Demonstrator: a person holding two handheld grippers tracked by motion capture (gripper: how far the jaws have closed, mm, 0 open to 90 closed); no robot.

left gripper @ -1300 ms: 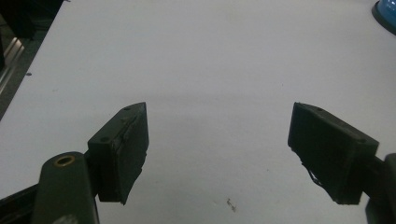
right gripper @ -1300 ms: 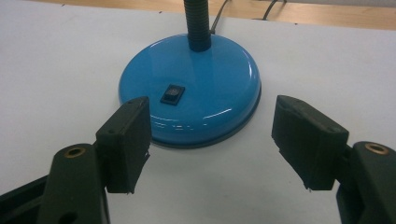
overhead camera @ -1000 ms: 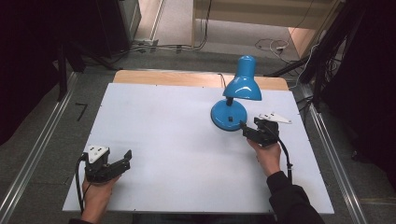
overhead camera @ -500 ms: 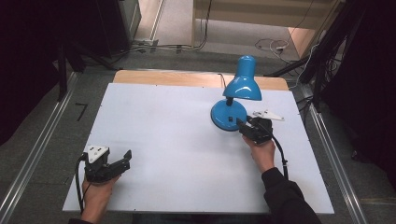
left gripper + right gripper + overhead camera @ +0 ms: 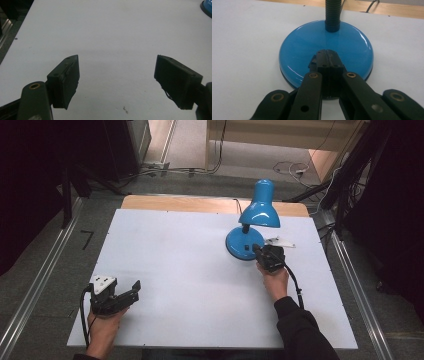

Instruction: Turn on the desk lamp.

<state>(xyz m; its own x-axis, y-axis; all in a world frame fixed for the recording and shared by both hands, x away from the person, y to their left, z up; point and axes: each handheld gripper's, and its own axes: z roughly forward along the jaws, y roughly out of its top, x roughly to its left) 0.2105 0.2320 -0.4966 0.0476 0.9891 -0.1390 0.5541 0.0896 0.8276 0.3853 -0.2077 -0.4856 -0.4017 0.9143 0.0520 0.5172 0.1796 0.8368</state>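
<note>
Desk (image 5: 190,270): one white top in front of you, with a strip of bare wood along its far edge.
Lamp (image 5: 252,227): one blue desk lamp, standing on the right half of the desk toward the far side.
Lamp parts: one round glossy base (image 5: 325,53), one black ribbed neck (image 5: 333,13) rising from the back of the base, one blue shade (image 5: 261,210) tipped over the base.
Switch: one small dark block (image 5: 313,61) sits on the near part of the base, right at your right fingertips; you cannot tell from here whether it is being pressed.
Grippers: two, one in each of your hands.
Left gripper (image 5: 136,289): you hold it low over the near left corner of the desk, well apart from the lamp.
Left fingers (image 5: 66,80): two black pads spread wide, released, nothing between them, bare desk below.
Right gripper (image 5: 327,53): you hold it at the near edge of the lamp base, pointing toward the neck.
Right fingers (image 5: 322,62): two, clenched together with no gap, tips resting on or just over the top of the base; they grasp nothing.
Right hand (image 5: 272,280): one, behind the gripper, with a dark sleeve (image 5: 300,330) and one black cable trailing back along it.
Left hand (image 5: 102,327): one, at the near edge of the desk.
White piece (image 5: 280,241): one small flat white thing lies on the desk just right of the lamp base; what it is cannot be told.
</note>
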